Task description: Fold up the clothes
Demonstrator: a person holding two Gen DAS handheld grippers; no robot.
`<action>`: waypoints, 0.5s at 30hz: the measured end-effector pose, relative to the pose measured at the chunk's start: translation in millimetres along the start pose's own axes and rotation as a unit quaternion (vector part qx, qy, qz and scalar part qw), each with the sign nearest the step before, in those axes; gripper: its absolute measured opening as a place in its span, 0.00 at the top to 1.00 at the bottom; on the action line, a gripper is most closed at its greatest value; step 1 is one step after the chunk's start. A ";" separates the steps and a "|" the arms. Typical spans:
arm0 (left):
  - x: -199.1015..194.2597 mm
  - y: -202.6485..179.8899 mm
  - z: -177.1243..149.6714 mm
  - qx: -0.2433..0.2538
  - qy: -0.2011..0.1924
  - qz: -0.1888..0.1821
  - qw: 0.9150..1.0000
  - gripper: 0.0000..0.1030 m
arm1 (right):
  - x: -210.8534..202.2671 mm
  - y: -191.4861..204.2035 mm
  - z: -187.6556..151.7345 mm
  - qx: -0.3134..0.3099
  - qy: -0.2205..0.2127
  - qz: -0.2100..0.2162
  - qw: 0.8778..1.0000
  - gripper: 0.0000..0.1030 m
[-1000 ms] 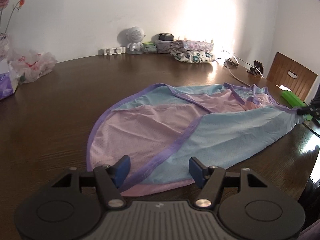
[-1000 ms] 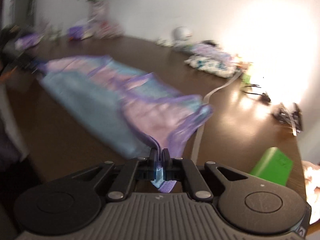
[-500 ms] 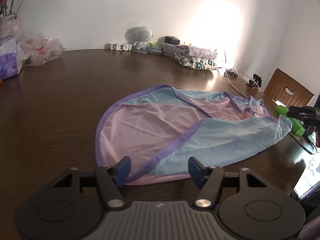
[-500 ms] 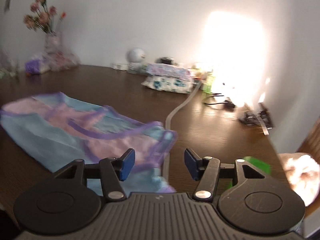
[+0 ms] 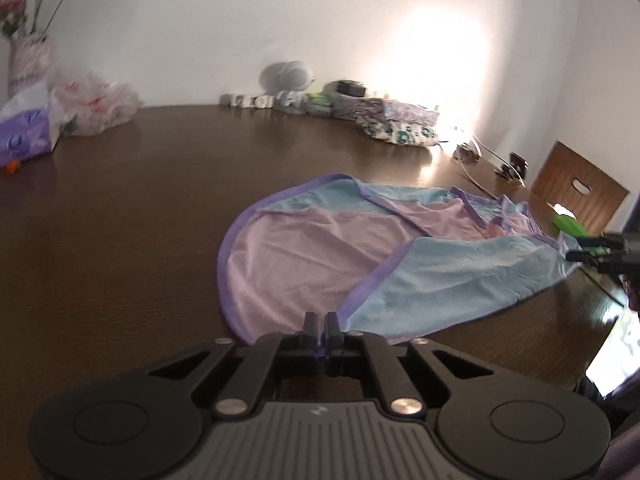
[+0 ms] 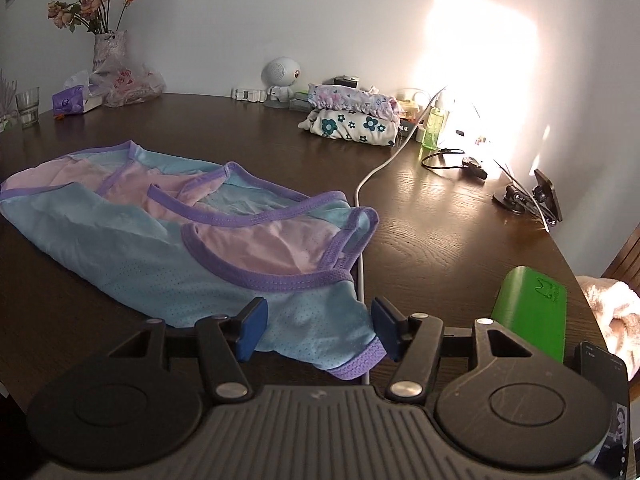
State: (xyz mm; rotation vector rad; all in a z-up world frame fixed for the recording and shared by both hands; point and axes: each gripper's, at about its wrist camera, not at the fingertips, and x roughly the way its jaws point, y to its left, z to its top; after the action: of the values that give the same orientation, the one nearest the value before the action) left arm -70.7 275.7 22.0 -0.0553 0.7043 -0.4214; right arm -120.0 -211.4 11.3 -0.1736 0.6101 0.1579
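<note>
The pink-and-blue, purple-trimmed top [image 6: 168, 236] lay flat on the worktop [image 6: 440, 232], its hem pinched by the left gripper's [image 5: 321, 326] closed fingers, its shoulder between the right gripper's [image 6: 316, 330] spread fingers.

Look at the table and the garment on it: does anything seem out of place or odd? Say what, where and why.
A white cable runs under the garment's shoulder end, near the open right gripper, so folding could snag it. The left gripper is shut on the hem. Nothing looks spilled or damaged.

Both grippers, left gripper [image 5: 321, 330] and right gripper [image 6: 316, 326], have black linkages, silver screws, ribbed grey housings, and blue fingertip pads [image 6: 251, 323].
</note>
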 end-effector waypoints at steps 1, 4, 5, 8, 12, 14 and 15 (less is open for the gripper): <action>1.0 2.9 1.1 -0.015 0.001 0.003 1.000 0.84 | 0.6 0.6 0.4 -0.001 0.000 0.002 1.000 0.43; 2.8 -2.0 3.2 0.006 -0.006 -0.011 1.000 0.60 | 1.9 3.0 0.4 -0.007 0.000 0.005 1.000 0.43; 6.2 -3.6 4.3 0.012 0.001 -0.016 1.000 0.60 | 2.3 3.7 -0.3 -0.008 0.002 0.005 1.000 0.43; 14.1 -4.6 6.5 0.018 0.017 -0.028 0.999 0.87 | 2.6 3.9 -1.9 -0.007 0.004 0.008 1.000 0.43; 8.1 -6.7 7.6 0.022 0.011 -0.029 0.999 0.99 | 3.8 3.7 -4.3 -0.007 0.009 0.005 1.000 0.43; 0.1 -6.9 8.2 0.022 -0.002 -0.031 0.999 0.99 | 4.5 3.3 -5.3 -0.007 0.011 0.004 1.000 0.43; -4.3 -5.7 8.6 0.019 -0.009 -0.033 0.999 0.99 | 4.9 3.1 -5.9 -0.007 0.012 0.003 1.000 0.43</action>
State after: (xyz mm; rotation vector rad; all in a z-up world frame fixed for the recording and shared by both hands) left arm -70.1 271.4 32.2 -0.0465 0.6788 -0.4958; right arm -119.9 -209.2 3.3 -0.1881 0.6340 0.1668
